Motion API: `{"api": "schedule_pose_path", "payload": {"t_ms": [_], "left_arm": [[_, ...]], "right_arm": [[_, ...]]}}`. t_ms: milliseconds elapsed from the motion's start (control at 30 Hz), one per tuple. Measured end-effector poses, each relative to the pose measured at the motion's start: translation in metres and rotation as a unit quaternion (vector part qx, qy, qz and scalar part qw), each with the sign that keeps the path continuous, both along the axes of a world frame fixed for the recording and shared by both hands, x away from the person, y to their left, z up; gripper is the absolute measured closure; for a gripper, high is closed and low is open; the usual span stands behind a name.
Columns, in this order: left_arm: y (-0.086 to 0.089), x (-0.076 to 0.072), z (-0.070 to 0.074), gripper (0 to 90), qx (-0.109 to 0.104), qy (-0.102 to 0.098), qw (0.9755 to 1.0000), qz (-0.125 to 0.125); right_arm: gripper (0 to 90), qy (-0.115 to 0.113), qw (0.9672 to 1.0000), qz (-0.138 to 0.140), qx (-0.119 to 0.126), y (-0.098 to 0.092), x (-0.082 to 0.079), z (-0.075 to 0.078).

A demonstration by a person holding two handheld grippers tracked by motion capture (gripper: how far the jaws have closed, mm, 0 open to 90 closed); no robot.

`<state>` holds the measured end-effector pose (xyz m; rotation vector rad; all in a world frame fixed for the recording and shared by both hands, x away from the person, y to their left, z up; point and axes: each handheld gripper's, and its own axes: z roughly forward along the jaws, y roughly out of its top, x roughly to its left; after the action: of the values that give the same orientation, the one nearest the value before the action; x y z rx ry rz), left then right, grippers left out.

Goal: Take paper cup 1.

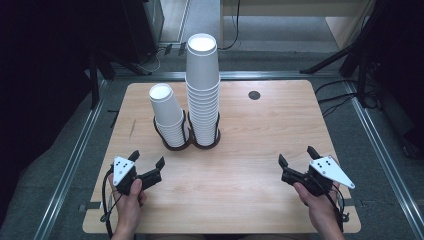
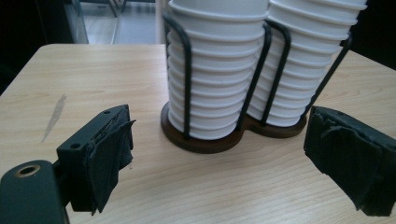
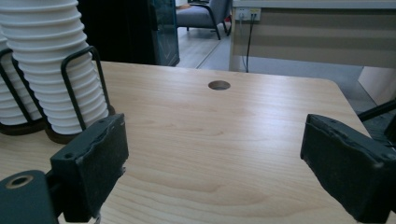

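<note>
Two stacks of white paper cups stand in a black wire holder point(image 1: 186, 142) with a dark wooden base at the table's middle. The short stack point(image 1: 168, 116) leans on the left; the tall stack point(image 1: 203, 90) rises on the right. In the left gripper view both stacks point(image 2: 219, 88) stand just beyond the jaws. My left gripper point(image 1: 148, 163) hovers at the table's front left, open and empty, aimed at the holder. My right gripper point(image 1: 297, 156) is at the front right, open, with nothing between its pads point(image 3: 93, 163). The tall stack point(image 3: 56, 70) shows at the left of the right gripper view.
The light wooden table point(image 1: 250, 190) has a round cable hole point(image 1: 254, 95) at the back right. Black stands and cables lie on the floor beyond the far edge. A dark streak marks the wood at the left point(image 2: 55, 116).
</note>
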<state>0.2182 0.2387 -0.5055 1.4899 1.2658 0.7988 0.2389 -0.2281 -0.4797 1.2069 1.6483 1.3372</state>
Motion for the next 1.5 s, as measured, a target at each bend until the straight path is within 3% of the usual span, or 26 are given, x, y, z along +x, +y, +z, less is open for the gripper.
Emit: {"api": "schedule_pose_path", "payload": {"t_ms": [167, 200, 267, 567, 833, 1167, 1500], "left_arm": [[-0.012, 0.006, 0.005, 8.2, 0.000, -0.004, 0.9998, -0.022], [-0.018, 0.009, 0.009, 8.2, -0.003, -0.008, 0.9992, -0.038], [-0.024, 0.012, 0.012, 8.2, -0.006, -0.012, 0.9988, -0.047], [-0.044, 0.026, 0.022, 8.2, -0.012, -0.019, 0.9984, -0.052], [-0.056, 0.038, 0.032, 8.2, -0.010, -0.034, 0.9982, -0.048], [-0.075, 0.049, 0.042, 8.1, 0.002, -0.046, 0.9980, -0.044], [-0.095, 0.069, 0.048, 8.1, 0.013, -0.054, 0.9978, -0.035]], "right_arm": [[7.5, -0.001, 1.0000, 0.008, 0.002, 0.009, 0.004, 0.006], [7.5, -0.003, 0.9999, 0.015, 0.000, 0.017, 0.007, 0.010], [6.9, -0.005, 0.9997, 0.025, 0.000, 0.023, 0.008, 0.014], [6.8, -0.021, 0.9987, 0.046, 0.005, 0.050, 0.019, 0.034], [6.8, -0.033, 0.9984, 0.044, 0.010, 0.068, 0.030, 0.052], [6.6, -0.041, 0.9973, 0.060, 0.013, 0.085, 0.039, 0.071], [4.2, -0.050, 0.9945, 0.089, 0.025, 0.110, 0.049, 0.096]]}}
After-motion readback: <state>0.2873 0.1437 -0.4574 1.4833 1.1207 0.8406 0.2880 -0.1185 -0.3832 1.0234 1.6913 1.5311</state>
